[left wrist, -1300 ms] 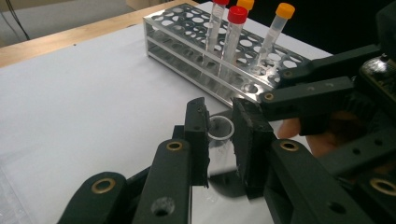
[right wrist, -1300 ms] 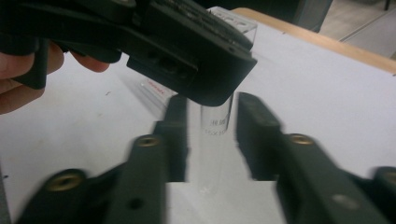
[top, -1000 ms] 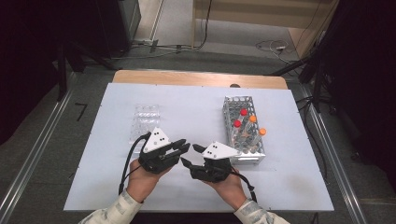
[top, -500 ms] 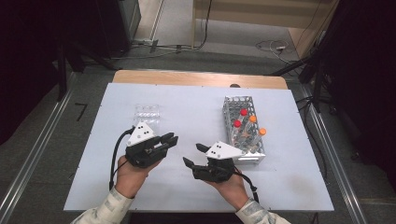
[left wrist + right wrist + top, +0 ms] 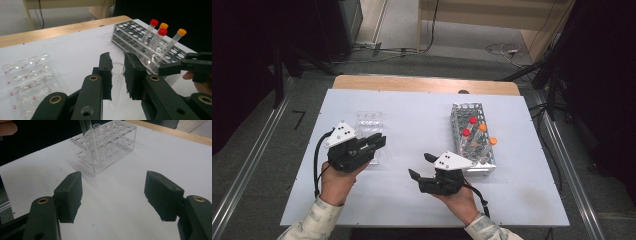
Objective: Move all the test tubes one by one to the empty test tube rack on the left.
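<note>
Left gripper view: left tongs point(image 5: 117, 75) pinch a clear tube point(image 5: 116, 83); right tongs point(image 5: 113, 195) spread, just opening; tray point(image 5: 30, 80) markings red, perhaps unreadable.

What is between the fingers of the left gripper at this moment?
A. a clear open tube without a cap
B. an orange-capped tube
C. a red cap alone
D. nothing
A: in the left gripper view, the left gripper is shut on a clear uncapped tube, its open rim showing.

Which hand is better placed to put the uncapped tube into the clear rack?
Left. The left gripper is shut on the clear tube and sits right by the clear rack. The right gripper, whose jaws have just been opening, is empty and nearer the metal rack.
</note>
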Motion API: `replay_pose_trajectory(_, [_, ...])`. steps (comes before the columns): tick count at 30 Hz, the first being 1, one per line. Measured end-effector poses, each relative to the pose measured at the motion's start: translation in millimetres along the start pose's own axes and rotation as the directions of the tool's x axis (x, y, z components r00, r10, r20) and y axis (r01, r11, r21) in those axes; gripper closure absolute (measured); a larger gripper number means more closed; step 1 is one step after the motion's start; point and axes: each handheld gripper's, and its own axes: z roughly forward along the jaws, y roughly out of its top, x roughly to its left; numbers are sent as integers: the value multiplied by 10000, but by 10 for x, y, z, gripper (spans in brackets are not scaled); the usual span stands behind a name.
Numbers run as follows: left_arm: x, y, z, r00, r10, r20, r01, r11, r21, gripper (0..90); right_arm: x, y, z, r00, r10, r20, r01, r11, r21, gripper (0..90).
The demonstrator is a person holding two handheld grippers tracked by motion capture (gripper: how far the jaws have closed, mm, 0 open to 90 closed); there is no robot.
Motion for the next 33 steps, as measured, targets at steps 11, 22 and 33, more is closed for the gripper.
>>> replay_pose_trajectory(11, [142, 21, -81, 9988, -255, -427, 244, 9994, -262, 770, 3, -6, 4, 10000, 13, 28, -13, 10000, 40, 296])
replay_pose_trajectory(22, [248, 23, -139, 9896, -31, -1439, -11, 9996, -286, 769, 7, -14, 14, 10000, 2, 28, -3, 10000, 65, 298])
replay_pose_trajectory(33, [257, -12, -96, 9847, 156, -1738, -181, 9998, -128, 769, 1, -14, 10, 10000, 42, 33, -42, 10000, 31, 301])
